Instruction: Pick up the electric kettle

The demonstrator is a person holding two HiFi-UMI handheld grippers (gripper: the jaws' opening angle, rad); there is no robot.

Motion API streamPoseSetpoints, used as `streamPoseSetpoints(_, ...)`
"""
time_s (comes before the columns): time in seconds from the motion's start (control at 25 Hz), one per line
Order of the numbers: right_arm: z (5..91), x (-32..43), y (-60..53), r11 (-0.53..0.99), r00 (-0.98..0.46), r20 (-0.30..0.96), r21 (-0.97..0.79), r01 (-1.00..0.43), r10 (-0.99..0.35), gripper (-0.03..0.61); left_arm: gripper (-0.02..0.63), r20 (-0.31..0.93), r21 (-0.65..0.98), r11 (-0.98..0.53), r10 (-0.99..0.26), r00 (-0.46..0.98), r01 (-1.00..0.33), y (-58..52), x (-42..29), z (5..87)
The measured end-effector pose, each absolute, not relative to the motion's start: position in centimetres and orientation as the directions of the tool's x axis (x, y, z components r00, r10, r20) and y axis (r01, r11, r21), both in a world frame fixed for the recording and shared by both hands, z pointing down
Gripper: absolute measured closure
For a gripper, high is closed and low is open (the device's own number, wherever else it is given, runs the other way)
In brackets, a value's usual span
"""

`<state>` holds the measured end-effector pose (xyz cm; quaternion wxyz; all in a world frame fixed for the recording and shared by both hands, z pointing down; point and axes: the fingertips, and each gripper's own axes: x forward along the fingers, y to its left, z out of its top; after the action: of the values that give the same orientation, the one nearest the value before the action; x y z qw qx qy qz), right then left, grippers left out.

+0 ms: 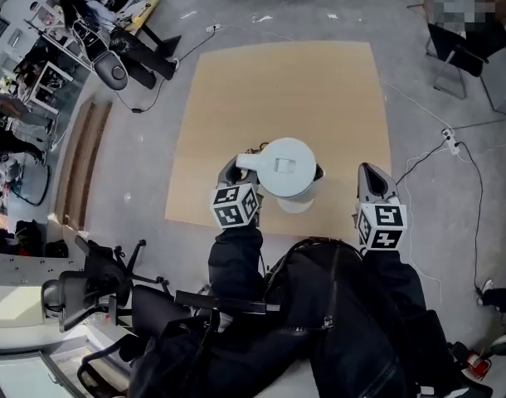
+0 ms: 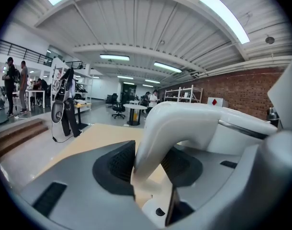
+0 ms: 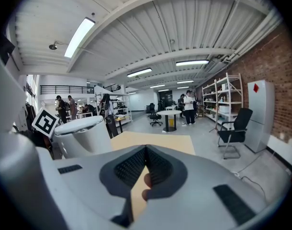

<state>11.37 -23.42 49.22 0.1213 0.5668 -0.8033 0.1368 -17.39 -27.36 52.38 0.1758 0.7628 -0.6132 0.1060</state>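
The left tongs (image 2: 148, 164) gripped the white kettle (image 1: 288, 168) by its handle (image 2: 177, 123). The right tongs (image 3: 145, 169) were closed on nothing.

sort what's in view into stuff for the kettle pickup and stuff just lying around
For the job:
white plastic electric kettle
left gripper, shut on its handle
tan rectangular floor mat beneath it

Lying about:
black office chair
white power strip off the mat
right gripper, shut, holding nothing
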Motion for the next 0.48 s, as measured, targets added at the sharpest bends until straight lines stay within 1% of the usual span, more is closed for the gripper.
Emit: streamPoseSetpoints(0.48,47.5,10.4,-24.9,0.372,-0.376,0.295,-0.072,-0.926,-0.878,0.575,0.453,0.339,0.156,-0.143,-0.922,0.189,-0.977,-26.1,-17.5,47.6)
